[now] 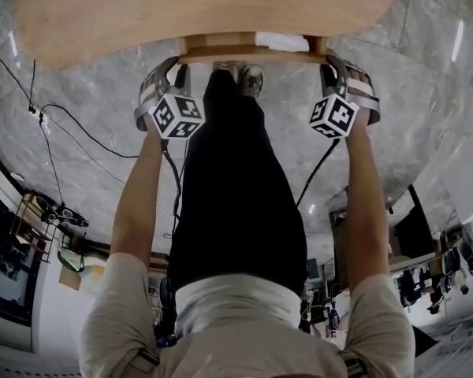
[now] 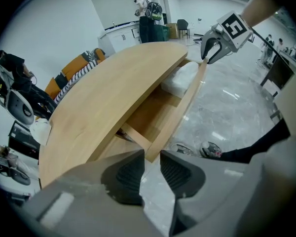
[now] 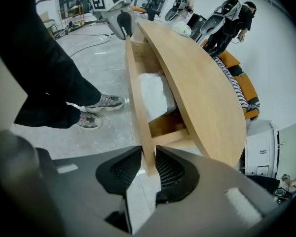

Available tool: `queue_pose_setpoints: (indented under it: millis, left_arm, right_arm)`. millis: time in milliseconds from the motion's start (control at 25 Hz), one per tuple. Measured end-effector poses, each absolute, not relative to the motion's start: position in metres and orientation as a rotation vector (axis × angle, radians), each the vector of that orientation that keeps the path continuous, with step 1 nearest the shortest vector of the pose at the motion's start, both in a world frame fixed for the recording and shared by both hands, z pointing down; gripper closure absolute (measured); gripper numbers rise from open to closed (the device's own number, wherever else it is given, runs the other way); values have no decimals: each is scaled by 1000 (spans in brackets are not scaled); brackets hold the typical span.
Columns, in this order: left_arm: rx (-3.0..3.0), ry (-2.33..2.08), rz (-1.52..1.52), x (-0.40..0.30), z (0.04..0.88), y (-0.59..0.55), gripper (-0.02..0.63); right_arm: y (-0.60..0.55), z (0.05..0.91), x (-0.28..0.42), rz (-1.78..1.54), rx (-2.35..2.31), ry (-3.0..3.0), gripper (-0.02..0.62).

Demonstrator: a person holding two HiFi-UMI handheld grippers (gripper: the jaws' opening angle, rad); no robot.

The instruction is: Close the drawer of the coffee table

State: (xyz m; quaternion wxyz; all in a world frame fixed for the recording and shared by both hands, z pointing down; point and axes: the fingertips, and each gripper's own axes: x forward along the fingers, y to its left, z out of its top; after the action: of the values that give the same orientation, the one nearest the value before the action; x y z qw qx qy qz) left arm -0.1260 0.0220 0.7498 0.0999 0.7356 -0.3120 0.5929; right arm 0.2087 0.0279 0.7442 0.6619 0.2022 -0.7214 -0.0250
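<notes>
- Jaws of right gripper (image 3: 149, 154) clamp one end of drawer front (image 3: 136, 83).
- Left gripper (image 2: 152, 157): jaws wide, empty, just short of the other end.
- Beyond, drawer (image 2: 155, 110) stands pulled out beneath coffee table (image 2: 103, 98); open marble floor (image 2: 227, 102) on the person's side.
- Cubes (image 2: 235, 27) carry black-and-white square markers.

The left claw (image 2: 151, 158) stands with its jaws apart and empty, just short of the near corner of the open drawer (image 2: 180, 113). The drawer juts from under the curved wooden counter (image 2: 113, 93). A white bundle (image 2: 180, 78) lies at its far end, where the right claw (image 2: 212, 52) straddles its front panel.
</notes>
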Motion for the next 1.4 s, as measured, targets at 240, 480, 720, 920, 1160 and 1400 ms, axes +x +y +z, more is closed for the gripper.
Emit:
queue_pose_setpoints:
  millis: [240, 480, 720, 920, 1160, 1400]
  left_arm:
    - [2171, -928, 1723, -125, 748, 18, 483]
    - [2142, -1007, 1664, -126, 747, 2, 480]
    - [2061, -1155, 1534, -129, 748, -10, 474]
    - [1849, -1322, 1289, -126, 750, -15, 476]
    - [1703, -1372, 1153, -125, 750, -15, 479]
    - [1699, -1407, 1113, -127, 748, -25, 480]
  right_arm:
    - [23, 742, 210, -50, 474, -1622, 495]
    - [5, 741, 210, -48, 547, -1623, 489]
    - [-9, 739, 210, -33, 672, -1630, 471]
    - [-25, 735, 222, 82, 921, -1633, 414]
    - [-23, 735, 228, 195, 1109, -1574, 406]
    - [-29, 736, 233, 386, 1348, -1533, 396]
